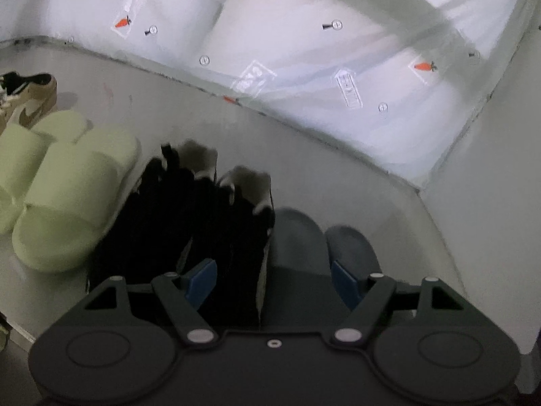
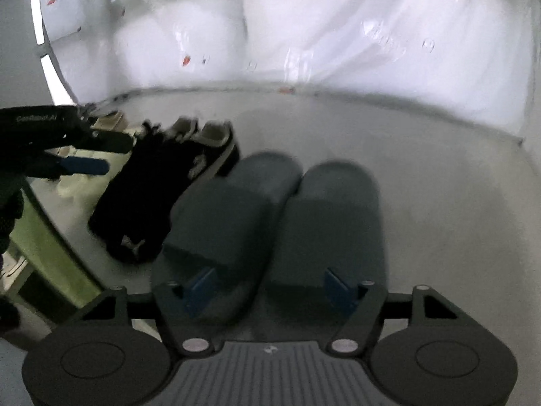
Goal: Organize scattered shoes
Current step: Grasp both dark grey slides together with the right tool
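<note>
tan and black, a sneaker (image 1: 28, 96) sits at the far left edge of my left wrist view, on the pale shelf floor (image 1: 189, 108). next along i see the pale green slides (image 1: 64, 182) side by side, toes toward the back. just beside them the black sneakers (image 1: 189, 223) stand as a pair, cream linings showing at the collars, and touching their right flank are the dark grey slides (image 1: 304, 237), close to the white side wall (image 1: 500, 203). behind the whole row hangs a clear plastic sheet (image 1: 304, 50) printed with small carrots.

my left gripper (image 1: 274, 277) hangs over the seam between the black pair and the grey pair, jaws spread wide, nothing between the blue pads (image 1: 203, 279).

from the right wrist view the same row is blurred: the left gripper (image 2: 84, 165) enters at the left edge, then the black sneakers (image 2: 159, 196), then the dark grey slides (image 2: 280, 209) lying parallel and touching. my right gripper (image 2: 270, 287) sits above the heels of the grey pair, jaws released and apart, one blue pad over each slide; i cannot tell whether they touch.
</note>
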Demonstrator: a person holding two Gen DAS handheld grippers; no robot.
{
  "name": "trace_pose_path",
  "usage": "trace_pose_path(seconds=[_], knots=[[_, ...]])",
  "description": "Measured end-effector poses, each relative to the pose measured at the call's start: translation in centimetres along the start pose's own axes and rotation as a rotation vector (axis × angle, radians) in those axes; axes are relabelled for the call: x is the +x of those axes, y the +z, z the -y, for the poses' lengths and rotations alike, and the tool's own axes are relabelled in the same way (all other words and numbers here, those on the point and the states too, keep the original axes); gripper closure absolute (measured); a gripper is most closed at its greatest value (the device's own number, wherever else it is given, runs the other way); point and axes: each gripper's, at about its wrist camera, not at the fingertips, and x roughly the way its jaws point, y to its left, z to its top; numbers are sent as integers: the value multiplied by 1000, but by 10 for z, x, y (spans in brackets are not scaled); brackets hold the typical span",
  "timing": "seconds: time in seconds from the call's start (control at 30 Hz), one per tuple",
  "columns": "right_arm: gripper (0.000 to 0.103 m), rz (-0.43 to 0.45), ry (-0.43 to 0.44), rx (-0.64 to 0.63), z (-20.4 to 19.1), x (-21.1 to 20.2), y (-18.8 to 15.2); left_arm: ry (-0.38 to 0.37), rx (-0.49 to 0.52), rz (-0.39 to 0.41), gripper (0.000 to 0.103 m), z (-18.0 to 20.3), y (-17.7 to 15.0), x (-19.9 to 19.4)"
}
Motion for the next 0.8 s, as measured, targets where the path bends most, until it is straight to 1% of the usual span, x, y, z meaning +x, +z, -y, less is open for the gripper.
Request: trace_pose_path(seconds=[0.1,0.17,0.27,0.43,0.53,0.57,0.6,0.7,0.8], knots=[[33,-10,6,14,-5,6,-12,-10,9,-4,27,2,-12,-5],[33,9,1,40,-7,9,-22,-16,13,-7,27,2,-18,-7],[33,81,-34,42,-12,11,-36,-5,14,-33,27,0,-27,-6],[33,198,-96,48,-24,20,-48,12,18,-76,27,-1,-38,-1],[33,237,-140,27,-29,26,-52,19,23,-99,27,-1,-47,2],[33,261,-174,19,-32,29,-52,20,22,-105,27,-1,-51,3],[33,275,-187,22,-32,32,-52,19,21,-109,27,-1,-54,3],[33,295,-198,37,-29,37,-50,24,28,-116,27,1,-62,2],[33,321,-205,22,-29,46,-49,32,24,-114,27,3,-67,-2]])
